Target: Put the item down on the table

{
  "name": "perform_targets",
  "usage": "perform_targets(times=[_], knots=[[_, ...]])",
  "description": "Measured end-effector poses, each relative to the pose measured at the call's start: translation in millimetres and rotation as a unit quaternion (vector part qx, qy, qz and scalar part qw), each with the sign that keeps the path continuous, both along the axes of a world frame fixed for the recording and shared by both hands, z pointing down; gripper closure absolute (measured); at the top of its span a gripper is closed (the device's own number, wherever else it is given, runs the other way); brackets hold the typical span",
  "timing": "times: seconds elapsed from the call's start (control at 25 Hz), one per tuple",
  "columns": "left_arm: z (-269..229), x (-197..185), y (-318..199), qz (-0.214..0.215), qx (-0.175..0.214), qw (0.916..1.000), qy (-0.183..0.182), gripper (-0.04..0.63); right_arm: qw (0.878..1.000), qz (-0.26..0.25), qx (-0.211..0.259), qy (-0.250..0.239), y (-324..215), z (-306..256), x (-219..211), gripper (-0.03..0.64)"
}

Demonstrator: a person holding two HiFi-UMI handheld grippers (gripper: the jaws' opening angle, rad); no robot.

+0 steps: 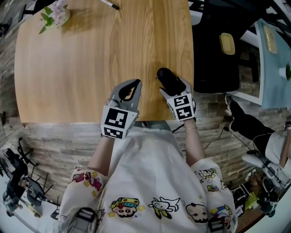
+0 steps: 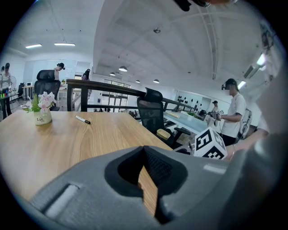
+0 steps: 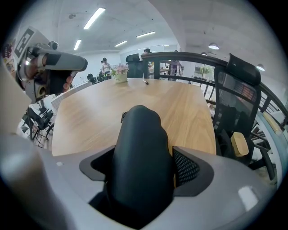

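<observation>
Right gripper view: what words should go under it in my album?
A black pouch sits between the right gripper's open jaws, over a big wooden table.

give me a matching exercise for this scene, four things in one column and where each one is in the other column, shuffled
Things:
1. black pouch
2. marker pen
3. flower pot
4. left tool

Places:
A. far left corner of the table
B. over the table's near edge, nothing between its jaws
C. between the right tool's jaws
D. lying at the table's far edge

Pairs: 1-C, 2-D, 3-A, 4-B
</observation>
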State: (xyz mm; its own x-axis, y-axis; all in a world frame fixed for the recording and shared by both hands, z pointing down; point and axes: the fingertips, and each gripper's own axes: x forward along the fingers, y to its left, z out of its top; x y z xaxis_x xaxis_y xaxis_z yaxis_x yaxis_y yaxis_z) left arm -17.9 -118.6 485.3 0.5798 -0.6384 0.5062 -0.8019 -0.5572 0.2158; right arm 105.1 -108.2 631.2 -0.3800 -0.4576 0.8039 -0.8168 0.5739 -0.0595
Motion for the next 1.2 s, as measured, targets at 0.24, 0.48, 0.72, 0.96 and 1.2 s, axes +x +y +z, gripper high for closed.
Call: perform_targets(times=[0.24, 0.48, 0.72, 0.96, 1.2], knots=[[-0.4, -2.7, -1.1, -0.002, 0.000, 1.0000, 0.002, 0.594, 1.000, -0.004, -0.010, -0.007, 4.4, 1.5, -3.7, 0.201], [-2.8, -4.1, -1.0, -0.004, 0.005, 1.0000, 0.003, 0.594, 1.000, -0.004, -0.013, -0.019, 7.4, -3.4, -7.8, 0.184], [-6.4, -7.3, -0.8, -0.009, 0.011, 0.9999, 0.002, 0.594, 1.000, -0.003, -0.010, -0.028, 10.5, -11.7, -9.0, 0.184], [-15.1, -11.5, -0.1, -0.015, 0.022, 0.9996, 0.006, 0.594, 0.999, 0.002, 0.000, -0.041, 14.5, -28.3, -10.3, 0.184], [-31.7, -15.7, -1.5, -0.024, 0.041, 0.9988, 0.005, 0.594, 0.998, 0.010, 0.036, -0.057, 10.5, -63.1, -7.9, 0.192]])
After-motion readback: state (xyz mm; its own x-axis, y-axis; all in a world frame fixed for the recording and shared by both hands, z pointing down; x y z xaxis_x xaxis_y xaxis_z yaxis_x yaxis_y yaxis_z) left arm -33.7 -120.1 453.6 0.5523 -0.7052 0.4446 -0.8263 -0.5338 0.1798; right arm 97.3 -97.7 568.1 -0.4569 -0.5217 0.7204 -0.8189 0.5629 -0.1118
